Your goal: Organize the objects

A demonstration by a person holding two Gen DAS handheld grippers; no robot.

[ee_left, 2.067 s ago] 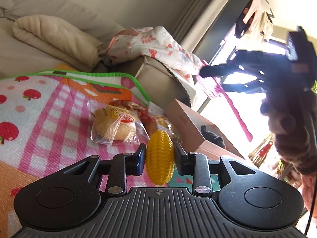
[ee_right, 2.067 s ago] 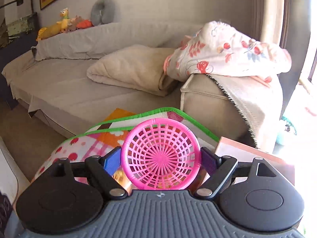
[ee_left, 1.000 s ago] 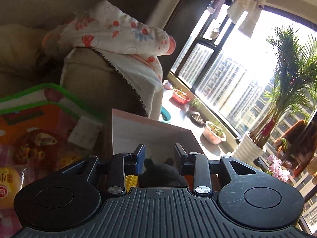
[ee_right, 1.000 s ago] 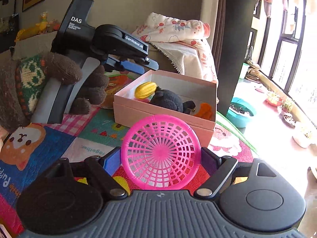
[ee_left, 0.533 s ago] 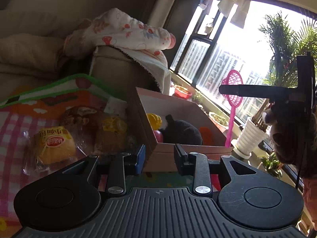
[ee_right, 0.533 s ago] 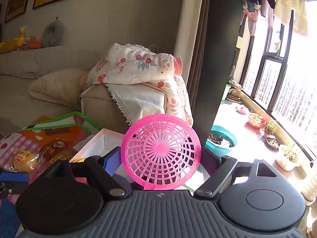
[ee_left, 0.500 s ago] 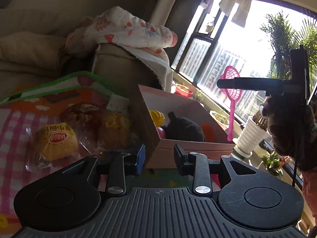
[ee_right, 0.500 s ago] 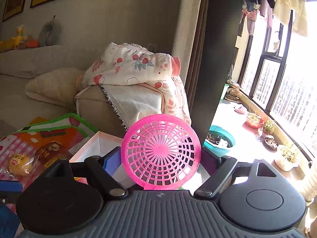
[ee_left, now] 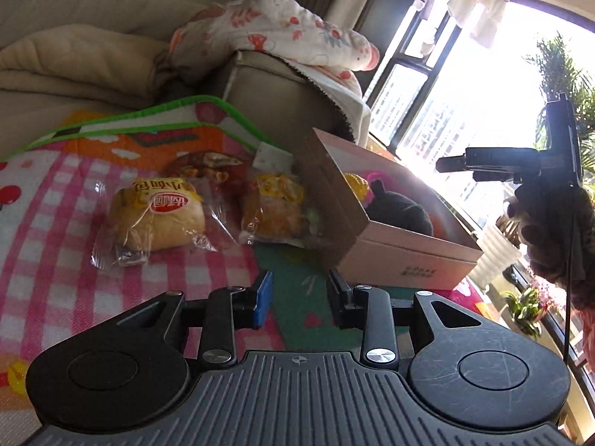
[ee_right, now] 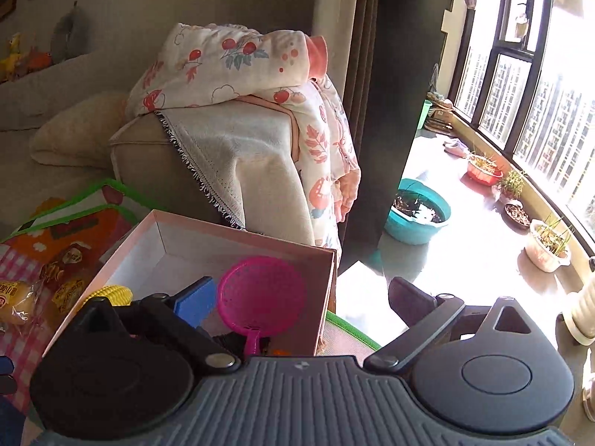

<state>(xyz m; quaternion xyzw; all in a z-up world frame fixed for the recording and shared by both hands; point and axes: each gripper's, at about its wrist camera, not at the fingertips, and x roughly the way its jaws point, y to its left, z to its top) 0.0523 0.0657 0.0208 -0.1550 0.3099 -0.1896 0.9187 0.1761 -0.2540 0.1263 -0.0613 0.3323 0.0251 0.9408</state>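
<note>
A pink cardboard box (ee_left: 409, 256) stands on the play mat, also in the right wrist view (ee_right: 238, 238). Inside lie a yellow toy corn (ee_right: 109, 294), a black plush toy (ee_left: 399, 210) and a pink plastic strainer (ee_right: 260, 299). My right gripper (ee_right: 301, 304) is open wide above the box, with the strainer lying free below it. It shows from the side in the left wrist view (ee_left: 505, 163). My left gripper (ee_left: 299, 297) is open and empty, low over the mat in front of the box. Packaged buns (ee_left: 160, 217) (ee_left: 275, 208) lie left of the box.
A beige sofa arm (ee_right: 178, 171) draped with a floral blanket (ee_right: 238, 63) rises right behind the box. A teal basin (ee_right: 416, 215) and plant pots (ee_right: 546, 245) stand on the sunlit floor by the window at the right. A third wrapped snack (ee_left: 208, 167) lies behind the buns.
My right gripper has opened and let go of the pink strainer, which now lies in the box. My left gripper has drawn back a little from the box and stays empty.
</note>
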